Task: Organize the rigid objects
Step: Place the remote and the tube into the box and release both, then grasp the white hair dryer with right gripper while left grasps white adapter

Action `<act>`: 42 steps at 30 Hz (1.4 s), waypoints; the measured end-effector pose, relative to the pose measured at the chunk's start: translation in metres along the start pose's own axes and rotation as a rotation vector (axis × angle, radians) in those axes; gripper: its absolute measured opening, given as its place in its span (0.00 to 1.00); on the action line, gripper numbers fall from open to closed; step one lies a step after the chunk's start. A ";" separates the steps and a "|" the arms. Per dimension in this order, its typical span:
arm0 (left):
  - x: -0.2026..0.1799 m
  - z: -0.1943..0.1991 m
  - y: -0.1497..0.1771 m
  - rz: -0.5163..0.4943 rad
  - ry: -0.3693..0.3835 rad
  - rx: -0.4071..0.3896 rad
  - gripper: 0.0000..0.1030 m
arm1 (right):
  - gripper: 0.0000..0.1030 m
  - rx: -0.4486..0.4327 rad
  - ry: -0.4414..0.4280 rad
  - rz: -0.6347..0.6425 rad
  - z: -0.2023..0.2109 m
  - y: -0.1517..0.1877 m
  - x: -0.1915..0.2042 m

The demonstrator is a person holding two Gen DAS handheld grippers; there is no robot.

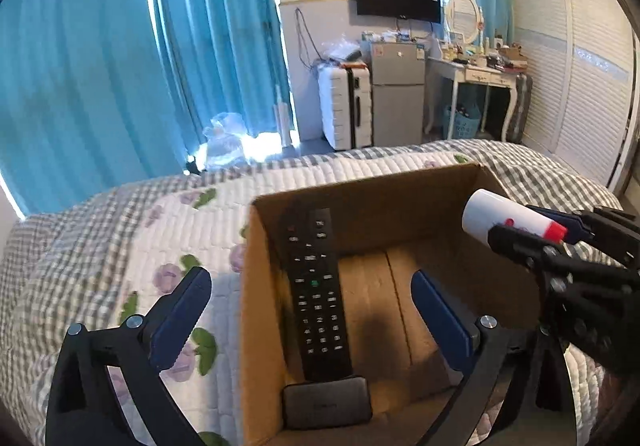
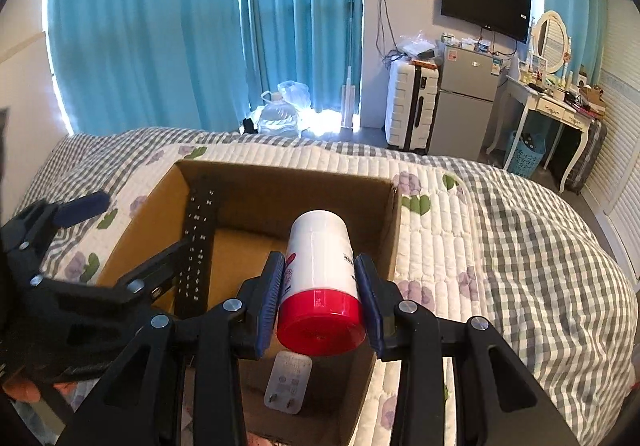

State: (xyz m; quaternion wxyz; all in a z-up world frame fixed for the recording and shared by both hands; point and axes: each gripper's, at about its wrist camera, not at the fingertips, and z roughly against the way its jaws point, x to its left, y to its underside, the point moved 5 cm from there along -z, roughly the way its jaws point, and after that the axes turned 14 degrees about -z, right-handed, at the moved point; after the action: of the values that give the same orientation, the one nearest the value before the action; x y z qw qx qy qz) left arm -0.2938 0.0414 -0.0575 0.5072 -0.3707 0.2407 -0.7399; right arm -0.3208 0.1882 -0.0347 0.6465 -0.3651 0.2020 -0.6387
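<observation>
An open cardboard box (image 1: 360, 198) (image 2: 280, 174) sits on the bed. Inside it a black remote control (image 1: 316, 294) (image 2: 198, 246) leans against the left wall, with a dark flat device (image 1: 326, 402) at its foot and a white plug adapter (image 2: 288, 382) on the floor. My right gripper (image 2: 320, 282) is shut on a white bottle with a red cap (image 2: 320, 286) (image 1: 512, 220), holding it above the box's right side. My left gripper (image 1: 312, 310) is open and empty, straddling the box's left wall, and also shows in the right wrist view (image 2: 132, 226).
The bed has a quilted floral cover (image 1: 160, 238) over a grey checked blanket (image 2: 520, 246). Beyond it stand blue curtains (image 1: 100, 66), a white suitcase (image 1: 344, 106), a small fridge (image 1: 396, 94), a dressing table (image 1: 476, 74) and a louvred wardrobe (image 1: 580, 66).
</observation>
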 end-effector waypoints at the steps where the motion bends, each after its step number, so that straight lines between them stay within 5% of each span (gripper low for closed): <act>1: 0.002 0.004 -0.001 -0.005 -0.011 -0.007 0.99 | 0.35 0.003 -0.008 -0.006 -0.002 -0.001 0.000; 4: 0.009 0.017 0.004 -0.009 -0.034 -0.022 0.99 | 0.41 -0.014 -0.009 -0.014 -0.005 -0.005 0.004; 5: 0.013 0.021 0.006 -0.003 -0.041 -0.022 0.99 | 0.58 -0.022 -0.003 -0.013 -0.004 -0.006 0.006; 7: 0.019 0.030 0.010 0.009 -0.049 -0.024 0.99 | 0.76 -0.054 -0.003 -0.017 0.009 -0.008 0.010; 14: 0.038 0.087 0.022 0.052 -0.074 -0.062 0.99 | 0.92 -0.140 0.026 -0.001 0.076 -0.010 0.020; 21: 0.049 0.157 0.036 0.094 -0.072 -0.101 0.99 | 0.95 -0.170 0.049 0.048 0.158 0.021 0.035; 27: 0.057 0.187 0.075 0.156 -0.067 -0.072 0.99 | 0.95 -0.139 0.034 0.078 0.185 0.070 0.051; 37: 0.037 0.144 0.157 0.146 -0.058 0.040 0.99 | 0.94 0.137 -0.032 0.097 0.088 0.178 0.076; 42: 0.035 0.117 0.189 0.142 -0.035 0.118 0.99 | 0.75 0.280 -0.024 0.160 0.036 0.229 0.087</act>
State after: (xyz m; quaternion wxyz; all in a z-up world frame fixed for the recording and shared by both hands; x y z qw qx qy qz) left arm -0.1000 -0.0589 -0.1138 0.5834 -0.3351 0.2137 -0.7083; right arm -0.1306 0.0927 -0.1604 0.7421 -0.2620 0.1316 -0.6028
